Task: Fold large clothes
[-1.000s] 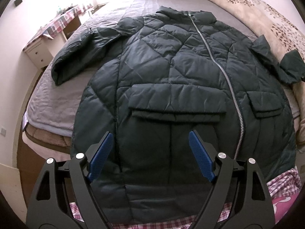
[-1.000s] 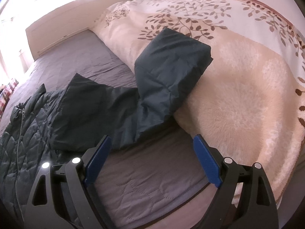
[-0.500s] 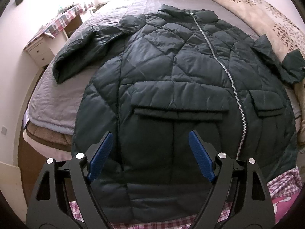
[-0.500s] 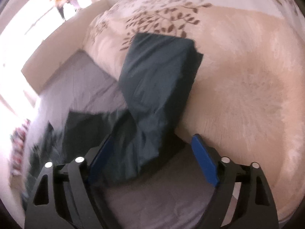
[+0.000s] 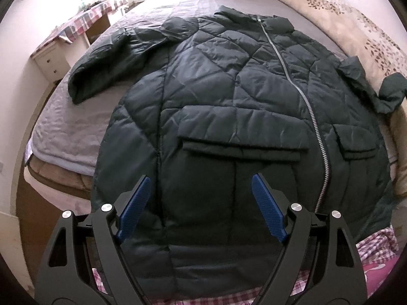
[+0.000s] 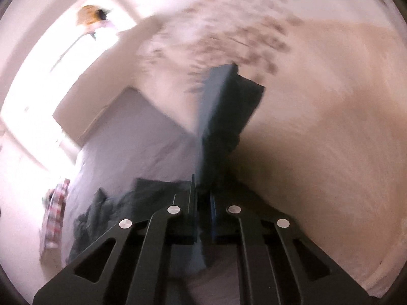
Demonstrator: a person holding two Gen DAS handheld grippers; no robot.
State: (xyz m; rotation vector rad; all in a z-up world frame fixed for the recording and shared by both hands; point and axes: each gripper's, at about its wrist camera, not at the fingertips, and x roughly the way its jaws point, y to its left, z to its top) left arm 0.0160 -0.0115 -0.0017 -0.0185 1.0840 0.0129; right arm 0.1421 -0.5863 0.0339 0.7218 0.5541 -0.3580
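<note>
A dark green quilted jacket point(image 5: 229, 101) lies face up on the bed, zipped, with its collar at the far end. My left gripper point(image 5: 201, 190) hovers open over the jacket's lower front, below the pocket flap, with nothing between its blue pads. The jacket's right sleeve point(image 6: 226, 111) rises from my right gripper point(image 6: 202, 203) and leans on the beige blanket. That gripper's jaws are closing, with the sleeve's fabric pinched between them. The same sleeve's cuff point(image 5: 389, 91) shows at the right edge of the left wrist view. The other sleeve point(image 5: 101, 68) lies spread to the left.
A grey sheet point(image 5: 63, 127) covers the bed. A beige leaf-print blanket point(image 6: 330, 127) is heaped along the bed's right side. A desk with a checked cloth point(image 5: 76, 25) stands left of the bed. Pink checked fabric point(image 5: 368, 249) lies under the jacket's hem.
My right gripper went from wide open to closed on the right sleeve, rolling and lifting as it did. The left gripper stayed open and barely moved.
</note>
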